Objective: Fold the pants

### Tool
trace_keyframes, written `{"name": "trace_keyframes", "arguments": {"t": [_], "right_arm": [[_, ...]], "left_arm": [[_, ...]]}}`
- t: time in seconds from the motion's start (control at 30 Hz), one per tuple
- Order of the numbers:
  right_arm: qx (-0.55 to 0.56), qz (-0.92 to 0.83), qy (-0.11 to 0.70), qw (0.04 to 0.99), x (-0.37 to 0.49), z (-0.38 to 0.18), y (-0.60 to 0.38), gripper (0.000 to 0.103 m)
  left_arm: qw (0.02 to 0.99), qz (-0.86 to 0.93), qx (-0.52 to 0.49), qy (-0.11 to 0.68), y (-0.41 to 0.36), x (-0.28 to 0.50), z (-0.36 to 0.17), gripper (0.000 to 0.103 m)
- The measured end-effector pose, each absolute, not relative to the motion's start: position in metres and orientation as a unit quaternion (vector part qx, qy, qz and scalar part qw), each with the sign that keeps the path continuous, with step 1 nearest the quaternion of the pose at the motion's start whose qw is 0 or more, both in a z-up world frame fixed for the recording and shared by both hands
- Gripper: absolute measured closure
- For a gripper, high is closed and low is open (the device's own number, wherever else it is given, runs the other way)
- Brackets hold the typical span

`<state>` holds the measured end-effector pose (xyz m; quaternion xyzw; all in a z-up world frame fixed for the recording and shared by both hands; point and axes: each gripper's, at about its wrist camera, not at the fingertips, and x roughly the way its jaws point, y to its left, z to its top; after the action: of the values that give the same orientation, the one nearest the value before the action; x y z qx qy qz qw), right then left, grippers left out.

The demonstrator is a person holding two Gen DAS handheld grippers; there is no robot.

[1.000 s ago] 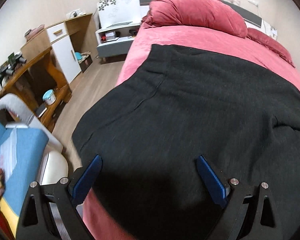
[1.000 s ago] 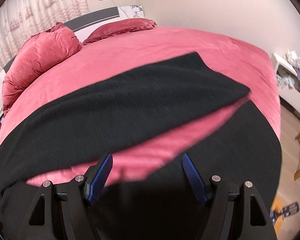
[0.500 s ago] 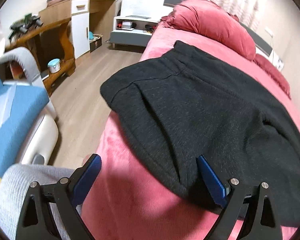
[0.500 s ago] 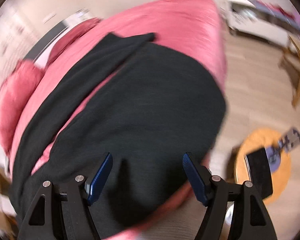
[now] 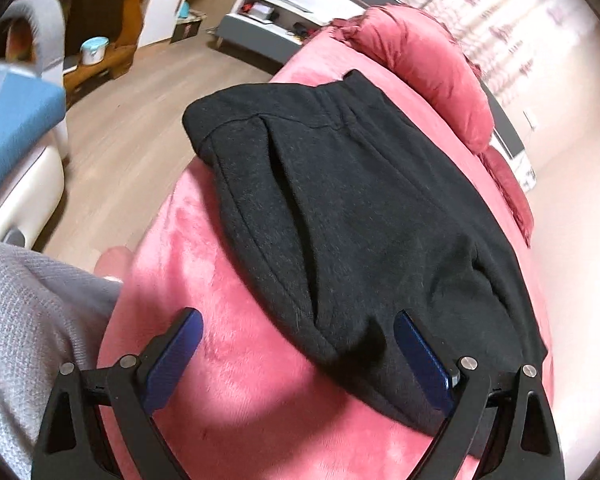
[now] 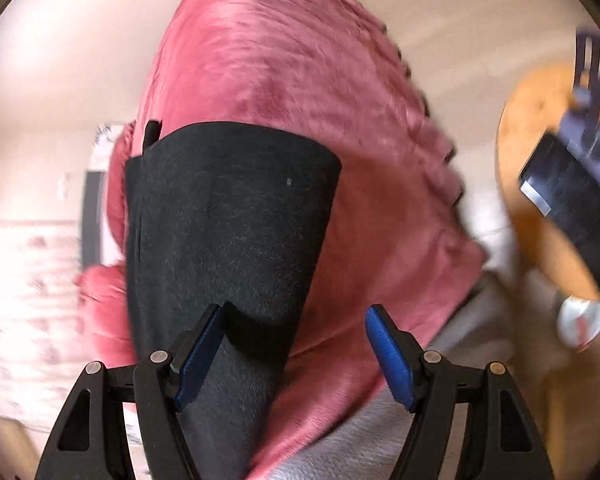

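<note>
Black pants (image 5: 360,200) lie flat on the pink bed cover (image 5: 220,360), waistband toward the pillow. My left gripper (image 5: 296,352) is open and empty, hovering over the near edge of the pants' waist end. In the right wrist view the pants' legs (image 6: 228,220) lie one on the other, cuffs at the far end. My right gripper (image 6: 292,348) is open and empty above the legs' near edge, one fingertip (image 6: 204,344) over the cloth.
A pink pillow (image 5: 424,60) lies at the bed's head. A wooden desk (image 5: 100,40), a grey nightstand (image 5: 260,20) and a blue-covered chair (image 5: 8,128) stand left of the bed. A round wooden stool (image 6: 548,184) holding a dark device stands right of it.
Both grippers pulled back toward the near bed edge and swung their views. The pants now lie folded lengthwise, one leg over the other. Both grippers stayed open.
</note>
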<state>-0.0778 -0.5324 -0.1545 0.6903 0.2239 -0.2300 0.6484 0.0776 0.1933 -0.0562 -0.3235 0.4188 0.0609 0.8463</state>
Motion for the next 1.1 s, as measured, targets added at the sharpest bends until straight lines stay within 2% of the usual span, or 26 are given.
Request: {"name": "trace_keyframes", "arguments": {"t": [0.1, 0.17, 0.23, 0.27, 0.3, 0.37, 0.4, 0.5, 0.53, 0.6, 0.67, 0.73, 0.83, 0.93, 1.0, 1.07, 1.1], "right_arm": [[0.704, -0.211, 0.196, 0.649, -0.076, -0.163, -0.536, 0.030], [0.709, -0.195, 0.177, 0.655, -0.072, -0.161, -0.535, 0.039], [0.703, -0.181, 0.164, 0.668, -0.066, -0.154, -0.534, 0.057], [0.693, -0.178, 0.166, 0.678, -0.063, -0.148, -0.533, 0.061], [0.682, -0.180, 0.172, 0.688, -0.061, -0.144, -0.533, 0.070], [0.665, -0.187, 0.186, 0.699, -0.057, -0.141, -0.533, 0.074], [0.665, -0.187, 0.186, 0.698, -0.057, -0.140, -0.533, 0.077], [0.672, -0.189, 0.183, 0.692, -0.058, -0.138, -0.535, 0.086], [0.672, -0.189, 0.183, 0.692, -0.058, -0.136, -0.535, 0.090], [0.674, -0.183, 0.173, 0.695, -0.059, -0.130, -0.534, 0.090], [0.686, -0.161, 0.141, 0.695, -0.061, -0.122, -0.533, 0.091], [0.691, -0.142, 0.117, 0.699, -0.059, -0.115, -0.532, 0.091], [0.664, -0.146, 0.133, 0.722, -0.053, -0.102, -0.529, 0.091], [0.645, -0.150, 0.148, 0.735, -0.049, -0.095, -0.528, 0.091], [0.642, -0.150, 0.153, 0.736, -0.048, -0.094, -0.527, 0.091], [0.641, -0.150, 0.156, 0.736, -0.046, -0.093, -0.527, 0.091], [0.640, -0.151, 0.158, 0.736, -0.046, -0.093, -0.527, 0.091]], "left_arm": [[0.844, 0.070, -0.332, 0.414, 0.195, 0.084, -0.056, 0.006], [0.845, 0.077, -0.332, 0.412, 0.194, 0.091, -0.054, 0.006], [0.845, 0.083, -0.335, 0.410, 0.194, 0.098, -0.054, 0.006], [0.843, 0.086, -0.339, 0.408, 0.195, 0.101, -0.054, 0.006], [0.842, 0.089, -0.342, 0.408, 0.196, 0.107, -0.054, 0.006], [0.839, 0.098, -0.340, 0.413, 0.197, 0.112, -0.055, 0.007], [0.839, 0.102, -0.335, 0.415, 0.196, 0.113, -0.055, 0.011], [0.842, 0.122, -0.309, 0.425, 0.196, 0.115, -0.054, 0.033], [0.842, 0.118, -0.307, 0.427, 0.198, 0.115, -0.053, 0.038], [0.843, 0.106, -0.318, 0.421, 0.205, 0.113, -0.053, 0.044], [0.837, 0.095, -0.342, 0.416, 0.213, 0.110, -0.055, 0.044], [0.832, 0.091, -0.375, 0.399, 0.221, 0.107, -0.060, 0.039], [0.821, 0.091, -0.417, 0.379, 0.230, 0.108, -0.062, 0.030], [0.818, 0.097, -0.415, 0.385, 0.229, 0.121, -0.059, 0.021], [0.819, 0.105, -0.397, 0.400, 0.224, 0.133, -0.056, 0.021], [0.823, 0.124, -0.367, 0.416, 0.220, 0.144, -0.054, 0.038], [0.823, 0.134, -0.350, 0.426, 0.218, 0.148, -0.052, 0.063]]}}
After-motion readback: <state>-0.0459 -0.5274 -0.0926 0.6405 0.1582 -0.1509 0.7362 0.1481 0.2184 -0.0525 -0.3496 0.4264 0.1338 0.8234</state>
